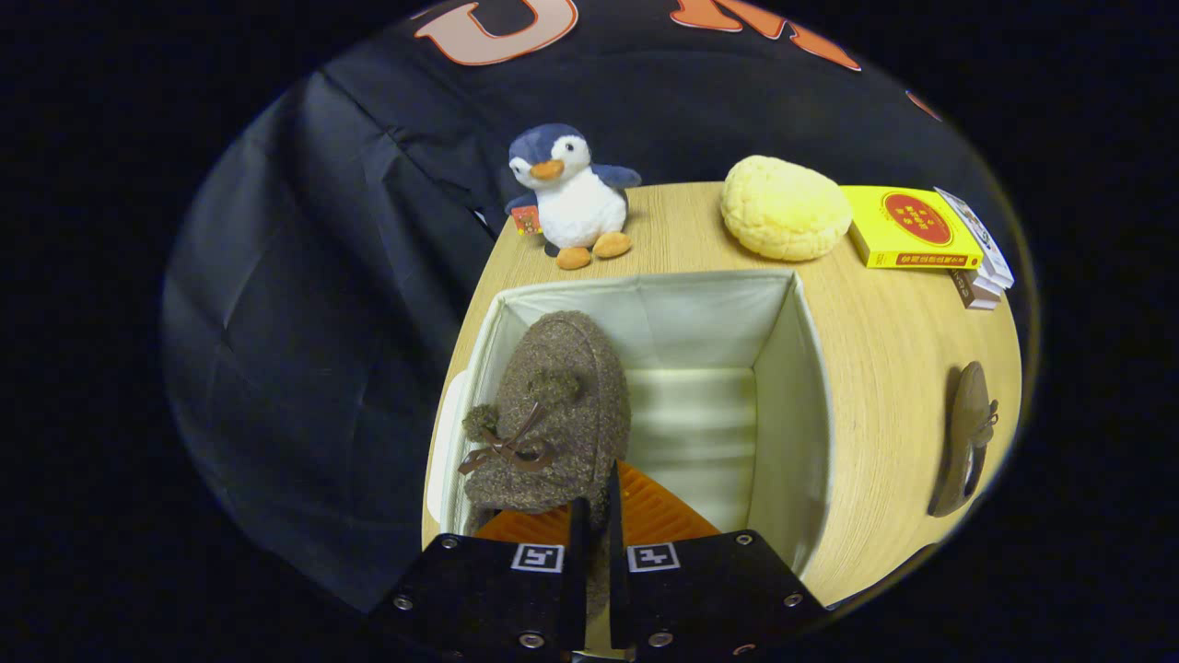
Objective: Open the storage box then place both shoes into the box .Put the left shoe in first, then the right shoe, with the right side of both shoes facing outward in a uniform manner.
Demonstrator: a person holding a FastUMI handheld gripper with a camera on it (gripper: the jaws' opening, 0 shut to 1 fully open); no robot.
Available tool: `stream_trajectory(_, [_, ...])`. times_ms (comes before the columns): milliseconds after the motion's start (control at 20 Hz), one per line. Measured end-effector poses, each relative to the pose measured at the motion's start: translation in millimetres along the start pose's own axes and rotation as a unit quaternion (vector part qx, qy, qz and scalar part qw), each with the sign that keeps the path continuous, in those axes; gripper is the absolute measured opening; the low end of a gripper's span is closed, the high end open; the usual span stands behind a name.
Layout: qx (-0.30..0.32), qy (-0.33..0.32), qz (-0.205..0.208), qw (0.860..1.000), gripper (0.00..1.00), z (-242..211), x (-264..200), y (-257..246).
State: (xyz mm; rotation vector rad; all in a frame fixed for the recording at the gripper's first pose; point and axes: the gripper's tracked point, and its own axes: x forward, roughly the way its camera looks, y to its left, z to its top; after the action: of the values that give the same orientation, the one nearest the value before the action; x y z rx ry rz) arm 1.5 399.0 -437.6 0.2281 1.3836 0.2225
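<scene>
I see my hand-held gripper (pixel 589 516) nearly closed, its two fingers pinching the heel edge of the brown fuzzy shoe (pixel 548 414), which hangs toe-forward inside the open storage box (pixel 815 405) against its 9 o'clock wall. From the shoe toward 3 o'clock the box floor lies bare as far as the opposite wall, and the rim is open all round. On the surface (pixel 884 368), the second shoe (pixel 965 437) lies at 3 o'clock well apart from the box, near the surface's edge, with a plush penguin (pixel 573 195), a yellow bun-shaped cushion (pixel 785 207) and a yellow box (pixel 912 227) beyond the far rim, 12 to 2 o'clock.
</scene>
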Motion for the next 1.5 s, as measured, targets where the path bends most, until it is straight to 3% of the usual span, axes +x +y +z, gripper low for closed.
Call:
stream_trajectory(150, [-0.014,0.030,0.018,0.999,0.14,-15,10,4])
stream_trajectory(400, [-0.046,0.003,0.076,0.996,0.60,-7,-25,19])
stream_trajectory(700, [-0.053,-0.060,0.118,0.990,0.87,13,-111,-9])
stream_trajectory(950, [-0.033,-0.105,0.110,0.988,0.97,22,-161,-89])
stream_trajectory(1250, [-0.006,-0.127,0.030,0.991,0.97,12,-174,-225])
stream_trajectory(1500, [0.022,-0.108,-0.011,0.994,0.98,-16,-169,-314])
